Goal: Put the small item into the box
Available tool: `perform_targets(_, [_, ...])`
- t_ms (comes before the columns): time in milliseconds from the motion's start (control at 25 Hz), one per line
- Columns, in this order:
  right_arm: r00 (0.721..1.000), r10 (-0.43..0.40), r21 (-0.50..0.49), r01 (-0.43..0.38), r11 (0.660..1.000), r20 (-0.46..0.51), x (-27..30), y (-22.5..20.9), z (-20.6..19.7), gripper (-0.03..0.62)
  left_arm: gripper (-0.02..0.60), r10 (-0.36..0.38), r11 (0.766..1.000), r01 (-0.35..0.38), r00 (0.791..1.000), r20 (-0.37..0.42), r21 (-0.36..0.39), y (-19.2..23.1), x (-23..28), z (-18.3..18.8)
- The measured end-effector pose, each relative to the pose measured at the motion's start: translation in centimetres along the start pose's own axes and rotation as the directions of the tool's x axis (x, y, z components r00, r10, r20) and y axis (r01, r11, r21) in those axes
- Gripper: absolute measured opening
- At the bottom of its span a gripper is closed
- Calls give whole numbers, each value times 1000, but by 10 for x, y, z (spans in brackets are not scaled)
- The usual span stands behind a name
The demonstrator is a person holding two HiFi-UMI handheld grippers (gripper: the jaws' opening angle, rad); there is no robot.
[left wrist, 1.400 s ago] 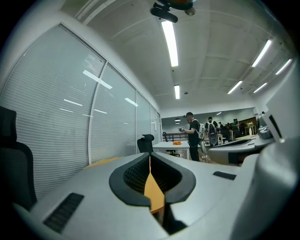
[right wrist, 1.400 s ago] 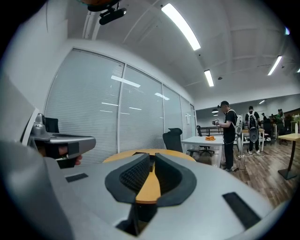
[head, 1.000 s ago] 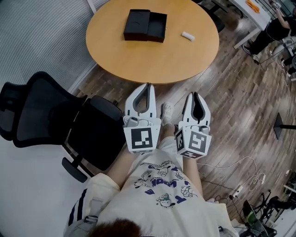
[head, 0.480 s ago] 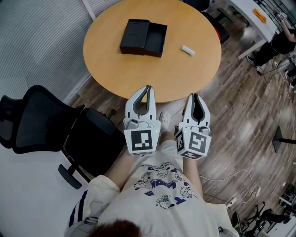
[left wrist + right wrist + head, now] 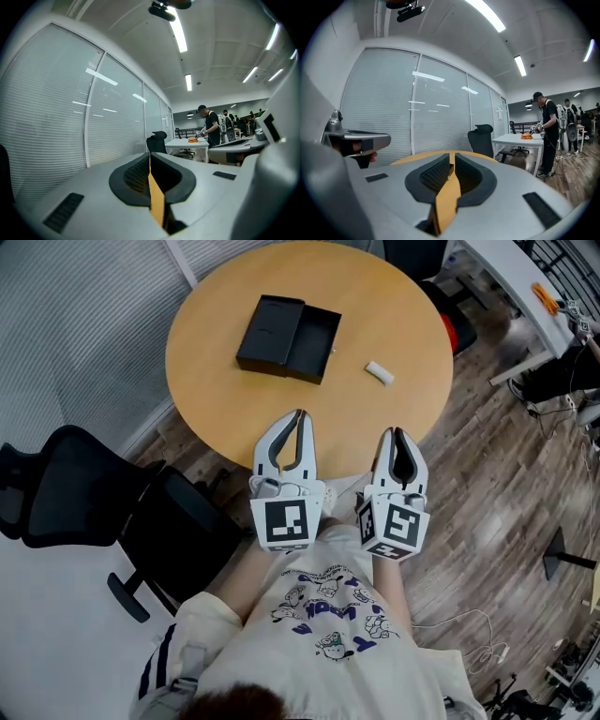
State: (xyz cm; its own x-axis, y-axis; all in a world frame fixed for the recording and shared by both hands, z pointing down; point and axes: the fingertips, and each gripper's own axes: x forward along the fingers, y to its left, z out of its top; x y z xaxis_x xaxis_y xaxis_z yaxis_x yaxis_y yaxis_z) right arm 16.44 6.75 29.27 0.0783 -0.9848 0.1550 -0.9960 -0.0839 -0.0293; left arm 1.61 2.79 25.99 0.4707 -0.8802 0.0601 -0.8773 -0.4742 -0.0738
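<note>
White item (image 5: 379, 373): small rounded oblong, lying flat on the wooden bench (image 5: 216, 390)
Black box (image 5: 289, 337): open, two halves side by side, left of item, apart
Left claw (image 5: 300, 414): pressed together, empty
Right claw (image 5: 397, 432): pressed together, empty

Your left gripper (image 5: 300, 415) and right gripper (image 5: 398, 432) sit at the round counter's (image 5: 225, 395) near edge, fingers (image 5: 265, 448) together; beyond them, the open black box (image 5: 289, 326) and small white item (image 5: 379, 373) lie apart.

White item (image 5: 379, 373), too small for detail
</note>
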Motion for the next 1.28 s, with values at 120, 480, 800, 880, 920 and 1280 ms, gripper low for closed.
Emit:
perform_targets(120, [1000, 18, -13, -19, 1000, -9, 22, -9, 1, 48, 17, 21, 1000, -21, 1000, -2, -7, 1, 18, -1])
perform_targets(480, [995, 91, -42, -93, 995, -42, 76, -22, -1, 48, 17, 73, 997, -74, 997, -32, -15, 6, 64, -12])
perform_targets(800, [988, 120, -39, -125, 991, -99, 107, -27, -16, 48, 17, 94, 995, -96, 992, -80, -15, 11, 85, -24])
perform_targets(880, [985, 122, -39, -127, 991, -119, 113, -28, -22, 48, 17, 97, 995, -99, 991, -92, -16, 13, 89, -28])
perform_targets(920, [984, 122, -38, -128, 991, -129, 116, -28, -25, 48, 17, 97, 995, -100, 990, -99, -17, 15, 91, -30])
perform_targets(1280, [974, 104, -50, -116, 992, -204, 150, -27, -45, 49, 17, 64, 997, -71, 985, -161, -39, 28, 120, -51])
